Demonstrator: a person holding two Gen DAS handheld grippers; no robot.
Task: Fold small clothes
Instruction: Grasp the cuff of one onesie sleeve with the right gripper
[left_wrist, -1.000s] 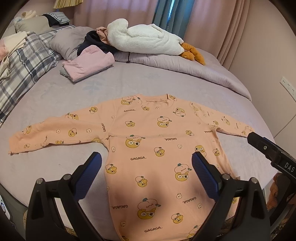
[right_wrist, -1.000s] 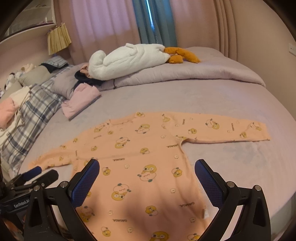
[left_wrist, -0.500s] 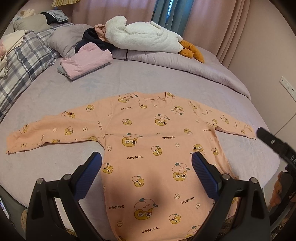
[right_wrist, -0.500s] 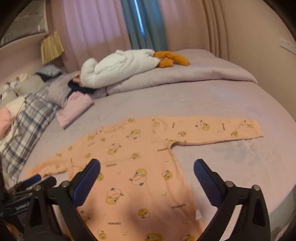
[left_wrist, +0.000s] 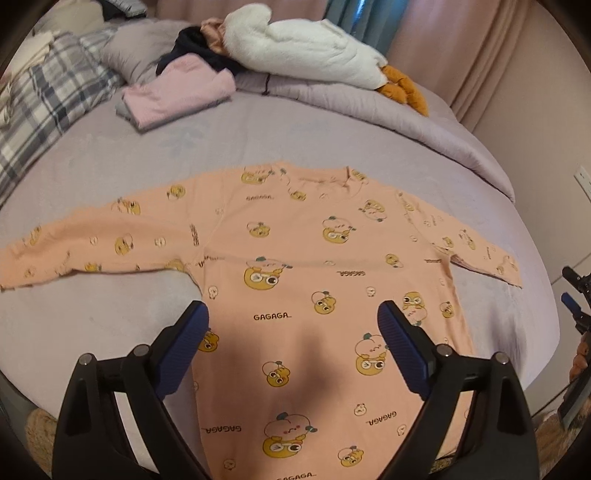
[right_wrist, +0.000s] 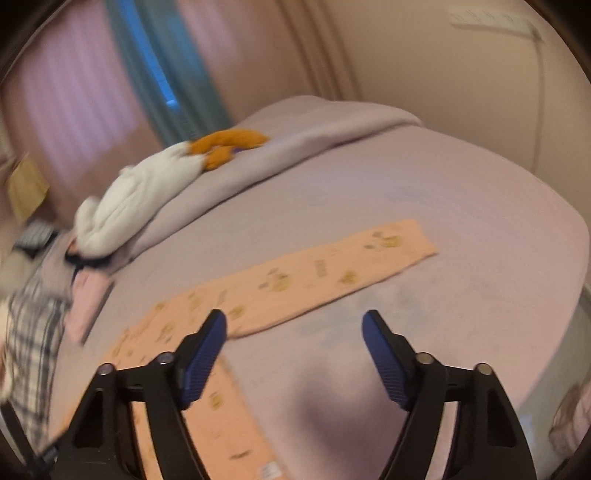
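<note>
A folded pink garment (left_wrist: 177, 92) and a white plush toy (left_wrist: 306, 51) lie well beyond the peach top (left_wrist: 295, 280) on the bed (left_wrist: 92, 325); top flat, sleeves spread sideways, collar far, cartoon-printed; left gripper (left_wrist: 291, 314) and right gripper (right_wrist: 295, 325) closing, nothing between pads.

Warm, dim indoor light tints both views pinkish. In the right wrist view a strip of blue daylight shows between the curtains (right_wrist: 88, 96) at upper left. That view is smeared by motion blur: the print on the peach shirt (right_wrist: 295, 280) is unreadable. The left wrist view is sharper, its lettering legible. A soft shadow falls on the shirt's lower middle. Both fisheye frames bulge, with black vignetted corners.
</note>
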